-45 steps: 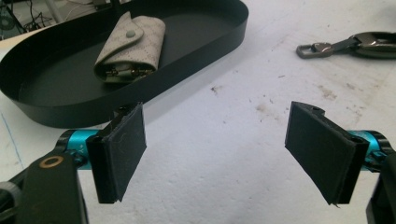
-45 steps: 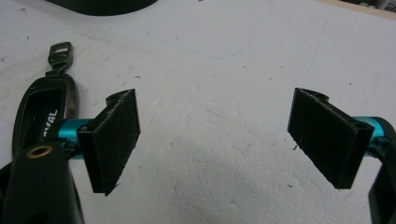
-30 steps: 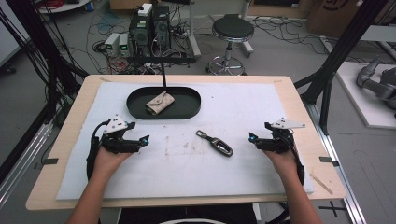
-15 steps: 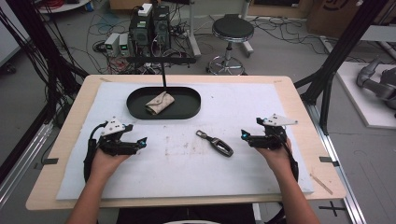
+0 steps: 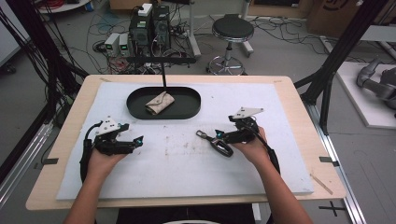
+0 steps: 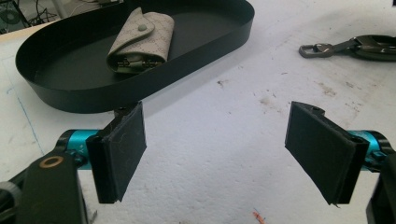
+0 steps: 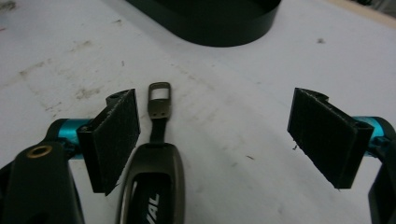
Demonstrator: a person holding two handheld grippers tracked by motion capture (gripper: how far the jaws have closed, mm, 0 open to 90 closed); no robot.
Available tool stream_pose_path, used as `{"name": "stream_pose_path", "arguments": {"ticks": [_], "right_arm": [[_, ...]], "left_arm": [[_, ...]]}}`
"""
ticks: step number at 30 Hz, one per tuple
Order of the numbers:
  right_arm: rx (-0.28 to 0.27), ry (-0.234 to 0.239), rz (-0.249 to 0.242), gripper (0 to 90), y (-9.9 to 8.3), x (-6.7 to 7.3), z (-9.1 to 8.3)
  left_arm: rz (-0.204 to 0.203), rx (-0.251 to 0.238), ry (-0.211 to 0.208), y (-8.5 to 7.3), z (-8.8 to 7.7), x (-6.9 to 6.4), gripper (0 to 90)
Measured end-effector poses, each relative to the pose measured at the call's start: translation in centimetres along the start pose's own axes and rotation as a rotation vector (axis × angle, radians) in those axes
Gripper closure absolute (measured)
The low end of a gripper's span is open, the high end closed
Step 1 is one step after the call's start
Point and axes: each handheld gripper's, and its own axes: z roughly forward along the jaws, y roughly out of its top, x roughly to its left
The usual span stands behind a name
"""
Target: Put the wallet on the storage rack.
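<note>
Black right hand-held gripper (image 5: pixel 218 138) has slid left to the key fob (image 7: pixel 154 186) | jaws released, straddling it | grasp likely next | left hand-held gripper (image 6: pixel 224 154) released, idle.

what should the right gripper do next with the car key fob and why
Probably shift sideways to centre the jaws, then close. The right gripper is open, and the car key fob lies flat on the white mat between its jaws, close beside one pad and far from the other.

Key fob (image 7: pixel 154 186): white letters "VAL", partly cut off
</note>
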Motion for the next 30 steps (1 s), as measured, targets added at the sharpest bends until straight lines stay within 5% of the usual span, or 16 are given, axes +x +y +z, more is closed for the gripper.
{"name": "stream_pose_path", "arguments": {"ticks": [6, 18, 23, 30], "right_arm": [[0.090, 0.050, -0.015, 17.4, 0.3, 1.0, 2.6], [0.205, 0.069, -0.012, 27.3, 0.1, 1.9, 5.5], [0.216, 0.064, -0.011, 40.9, 0.0, 1.7, 5.4], [0.205, 0.076, -0.019, 71.2, -0.2, 2.3, 5.1]], "left_arm": [[0.001, 0.007, -0.010, 0.0, 0.1, -0.1, 20.4], [-0.005, 0.009, -0.012, 0.0, 0.1, -0.1, 20.4], [-0.008, 0.010, -0.011, -0.1, 0.2, -0.1, 20.4], [-0.001, 0.012, -0.011, -0.1, 0.2, -0.2, 20.4]]}}
